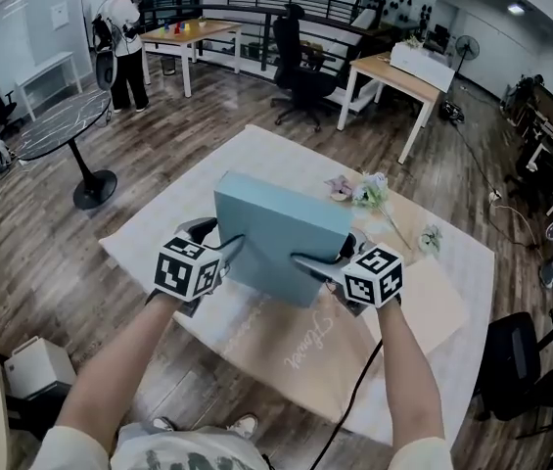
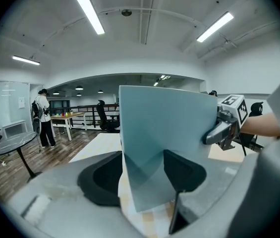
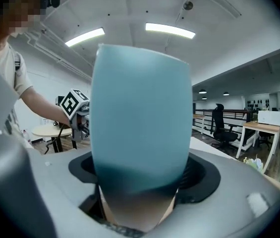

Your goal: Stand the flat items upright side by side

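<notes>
A flat teal box stands on edge, upright, over the cloth-covered table; whether its lower edge touches the table I cannot tell. My left gripper is shut on the box's left edge, and in the left gripper view the box sits clamped between the jaws of that gripper. My right gripper is at the box's right edge. Its jaws stand wide, and in the right gripper view the box fills the gap of that gripper with no pad seen pressing.
A brown paper sheet with script lies on the near part of the table, a tan flat piece to its right. Flowers lie behind the box. An office chair stands at right, a white box on the floor at left.
</notes>
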